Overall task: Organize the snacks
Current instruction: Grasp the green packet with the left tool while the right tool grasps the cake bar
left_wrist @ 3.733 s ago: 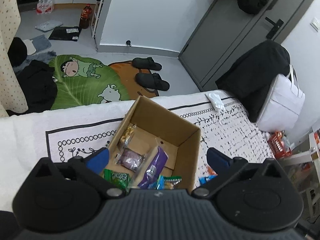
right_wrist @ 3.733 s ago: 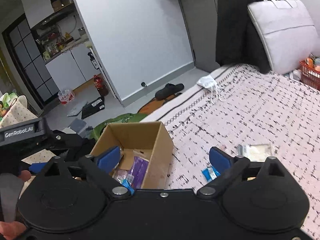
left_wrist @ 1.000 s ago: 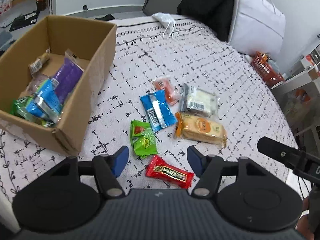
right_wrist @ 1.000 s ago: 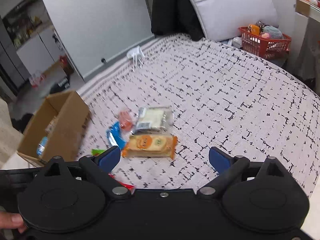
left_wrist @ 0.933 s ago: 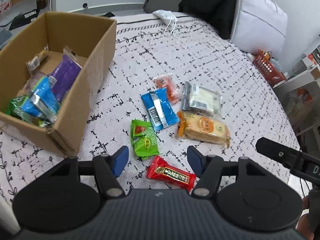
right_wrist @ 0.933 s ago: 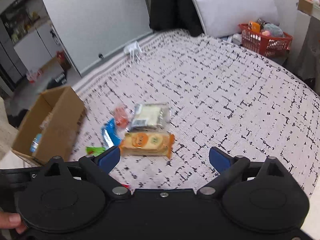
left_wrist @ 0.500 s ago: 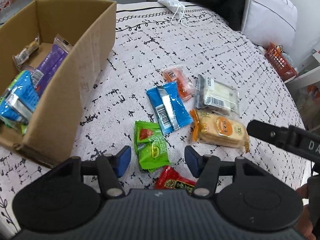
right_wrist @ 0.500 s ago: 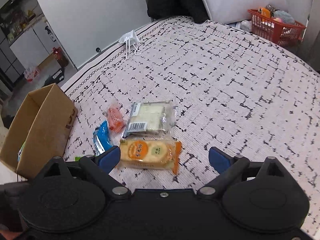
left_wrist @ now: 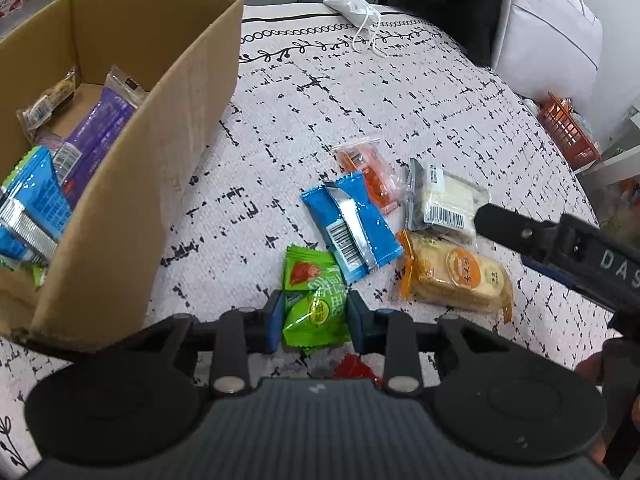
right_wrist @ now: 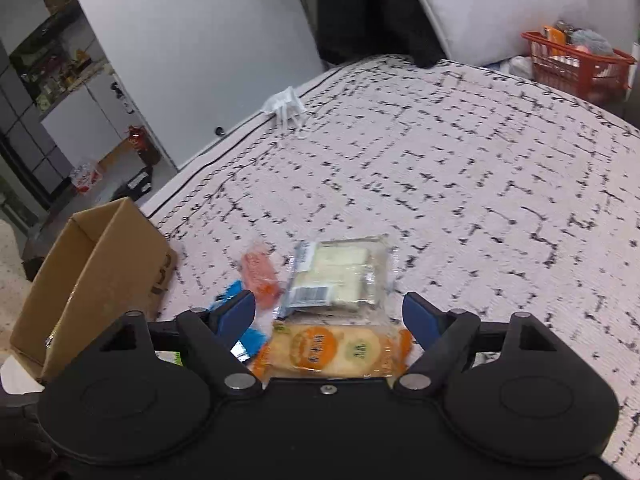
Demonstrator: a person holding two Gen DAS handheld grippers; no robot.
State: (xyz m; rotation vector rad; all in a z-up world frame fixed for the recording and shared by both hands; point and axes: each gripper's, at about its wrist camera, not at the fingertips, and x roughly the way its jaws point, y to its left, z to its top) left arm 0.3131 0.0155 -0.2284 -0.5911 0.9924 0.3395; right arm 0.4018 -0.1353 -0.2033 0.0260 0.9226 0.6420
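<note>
Loose snacks lie on a white patterned bedspread (left_wrist: pixel 360 92). My left gripper (left_wrist: pixel 314 316) is shut on a green packet (left_wrist: pixel 314 308). Beyond it lie a blue packet (left_wrist: pixel 352 226), an orange-red packet (left_wrist: pixel 370 172), a clear white-wafer pack (left_wrist: pixel 444 200) and an orange cracker pack (left_wrist: pixel 456 276). A red packet (left_wrist: pixel 354 368) peeks from under the left gripper. My right gripper (right_wrist: pixel 330 314) is open just above the cracker pack (right_wrist: pixel 332 350), with the wafer pack (right_wrist: pixel 340 276) ahead. The cardboard box (left_wrist: pixel 132 152) at left holds several snacks.
A white face mask (left_wrist: pixel 352 6) lies near the bed's far edge. A white bag (left_wrist: pixel 548 28), dark clothing and an orange basket (left_wrist: pixel 568 132) stand beyond the bed's right side. The box (right_wrist: pixel 88 276) is left of my right gripper. The floor lies past the far edge.
My left gripper has come down and closed on the green packet. My right gripper has dropped lower and nearer to the cracker pack, still open.
</note>
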